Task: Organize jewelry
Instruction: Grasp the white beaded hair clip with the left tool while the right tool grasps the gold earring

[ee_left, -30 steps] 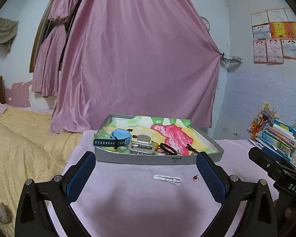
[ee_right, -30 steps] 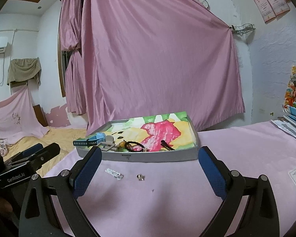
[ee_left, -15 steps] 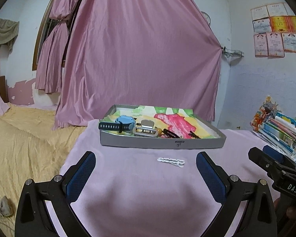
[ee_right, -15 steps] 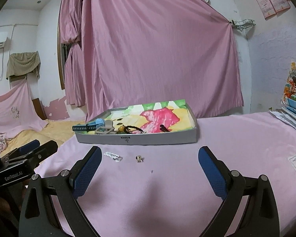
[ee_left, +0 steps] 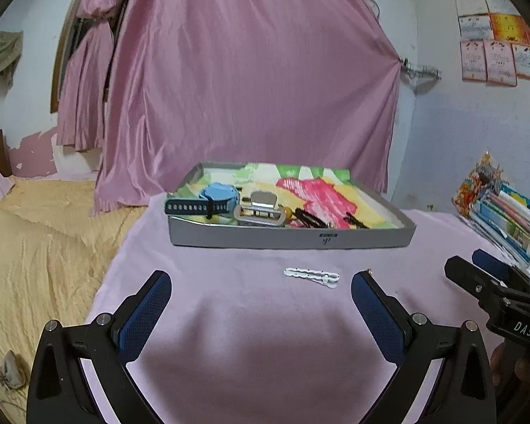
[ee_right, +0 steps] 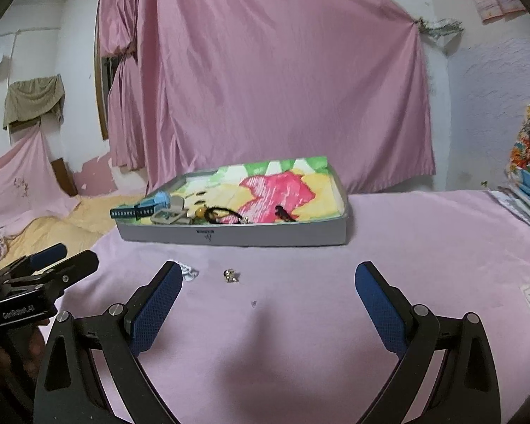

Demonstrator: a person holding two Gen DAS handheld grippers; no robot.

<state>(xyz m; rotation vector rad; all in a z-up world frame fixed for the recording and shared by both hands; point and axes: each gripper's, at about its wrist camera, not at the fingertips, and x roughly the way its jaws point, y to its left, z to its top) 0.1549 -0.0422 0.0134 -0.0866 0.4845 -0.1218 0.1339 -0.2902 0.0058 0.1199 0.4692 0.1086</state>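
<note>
One pink-clothed counter (ee_left: 265,318) carries one grey tray (ee_left: 289,238) with a bright printed lining, its long side along the far edge; inside, at the tray's left end, lie one blue watch (ee_left: 208,203) with its strap lengthwise, one silver clasp piece (ee_left: 259,210), and some black hair ties (ee_left: 305,217), their number unclear; on the cloth before the tray's front wall lies one white hair clip (ee_left: 311,275), long axis left to right, and one small gold earring (ee_right: 230,275) just right of it; the left gripper (ee_left: 261,304) and right gripper (ee_right: 268,293) both hang spread wide, empty, touching nothing.
</note>
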